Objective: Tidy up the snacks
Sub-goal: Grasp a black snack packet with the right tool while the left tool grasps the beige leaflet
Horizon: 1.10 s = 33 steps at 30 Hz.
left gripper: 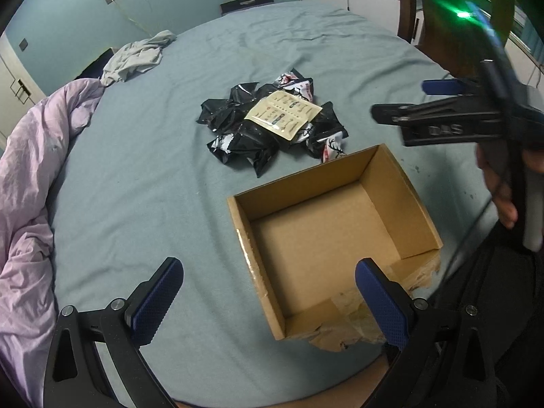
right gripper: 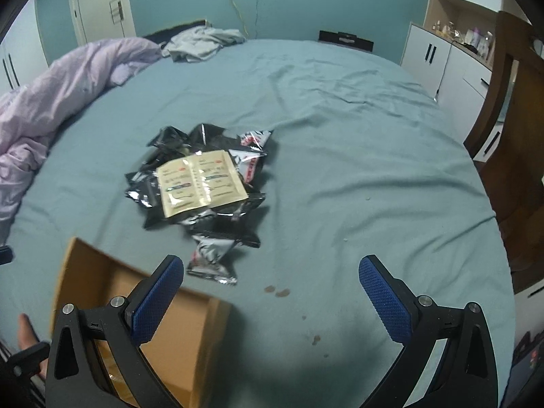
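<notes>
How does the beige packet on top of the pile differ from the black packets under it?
The beige packet is pale, flat and printed with rows of text; the black packets are dark, glossy and crumpled. The beige packet lies on top, fully visible; the black packets are partly covered. All lie in one pile on the bed sheet, outside the cardboard box.

Glossy plastic snack packets point(left gripper: 258, 129) lie on matt wrinkled cloth sheet point(left gripper: 153, 170) beside a plain cardboard box point(left gripper: 391, 183).

left wrist view above the box point(left gripper: 335, 234), right wrist view beside it, both facing the snack pile point(left gripper: 272, 124)
</notes>
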Available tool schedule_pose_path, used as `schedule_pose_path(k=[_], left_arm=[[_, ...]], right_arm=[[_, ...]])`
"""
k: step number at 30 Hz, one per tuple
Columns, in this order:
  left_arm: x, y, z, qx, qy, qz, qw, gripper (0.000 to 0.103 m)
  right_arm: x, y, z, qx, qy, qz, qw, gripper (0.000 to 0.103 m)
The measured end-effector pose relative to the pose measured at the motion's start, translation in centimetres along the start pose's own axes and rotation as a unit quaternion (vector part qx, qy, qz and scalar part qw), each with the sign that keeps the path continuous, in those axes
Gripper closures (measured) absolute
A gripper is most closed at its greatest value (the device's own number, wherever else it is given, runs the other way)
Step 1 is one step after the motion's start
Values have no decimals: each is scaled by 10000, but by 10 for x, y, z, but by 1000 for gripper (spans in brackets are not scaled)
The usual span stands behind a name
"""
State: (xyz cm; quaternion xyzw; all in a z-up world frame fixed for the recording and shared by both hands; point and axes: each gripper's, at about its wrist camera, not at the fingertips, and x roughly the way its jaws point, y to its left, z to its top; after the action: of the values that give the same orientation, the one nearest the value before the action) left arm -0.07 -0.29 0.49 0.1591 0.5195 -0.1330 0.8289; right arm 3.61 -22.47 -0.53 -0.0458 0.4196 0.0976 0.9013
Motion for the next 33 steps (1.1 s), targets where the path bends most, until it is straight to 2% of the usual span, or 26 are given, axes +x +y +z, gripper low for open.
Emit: schedule_pose_path(k=[8,14,21,28,29,31,33], left_arm=[[1,5,3,-120,-39,-36,9999,0],[6,16,5,-282,28,-75,9996,0],[12,29,8,-472,91,-153,9987,0],[13,33,10,-532,80,-187,9984,0],[14,33,10,-519,75,-181,9985,0],[15,32,11,-489,71,-151,9987,0],[17,32,12,-462,64,-84,9989,0]], right_arm=[[38,-11,25,194,193,370,9989,0],[70,-15,36,286,508,555,9968,0],[110,1,46,62,1085,975,9893,0],[139,3,45,243,1802,1509,9717,0],[141,3,44,241,1828,1463,9719,3],[143,3,43,206,1825,1236,9752,22],[142,0,44,199,1788,1053,9780,50]])
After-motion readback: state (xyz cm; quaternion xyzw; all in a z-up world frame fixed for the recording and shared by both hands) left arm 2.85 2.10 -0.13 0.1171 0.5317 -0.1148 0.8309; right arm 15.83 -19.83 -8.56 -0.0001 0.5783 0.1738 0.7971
